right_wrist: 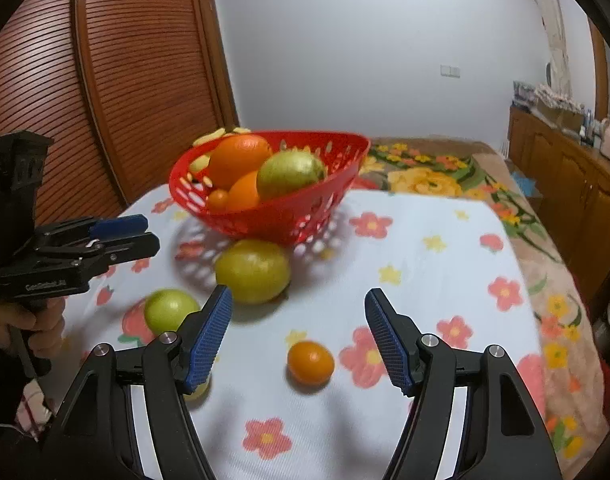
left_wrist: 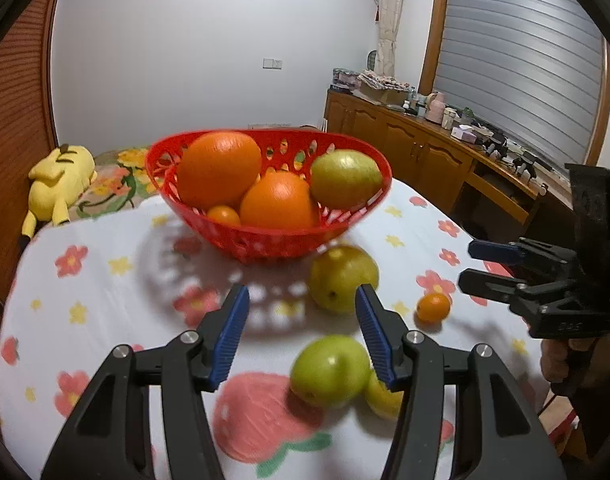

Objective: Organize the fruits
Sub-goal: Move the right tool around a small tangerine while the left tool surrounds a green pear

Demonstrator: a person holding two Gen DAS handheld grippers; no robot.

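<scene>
A red basket (left_wrist: pixel 265 240) (right_wrist: pixel 281 220) on the flowered tablecloth holds two oranges (left_wrist: pixel 219 168), a small orange and a green-yellow fruit (left_wrist: pixel 345 178). On the cloth lie a yellow-green fruit (left_wrist: pixel 341 278) (right_wrist: pixel 252 271), a green fruit (left_wrist: pixel 329 372) (right_wrist: pixel 170 310), a small yellow fruit (left_wrist: pixel 383 398) and a small orange (left_wrist: pixel 433 307) (right_wrist: pixel 309 362). My left gripper (left_wrist: pixel 303 316) is open and empty, above the green fruit. My right gripper (right_wrist: pixel 298 322) is open and empty, above the small orange.
A yellow plush toy (left_wrist: pixel 59 184) lies beyond the table at the left. A wooden cabinet (left_wrist: pixel 425 152) with clutter runs along the right wall. A slatted wooden door (right_wrist: pixel 105 100) stands at the left. A floral blanket (right_wrist: pixel 445 176) lies behind the table.
</scene>
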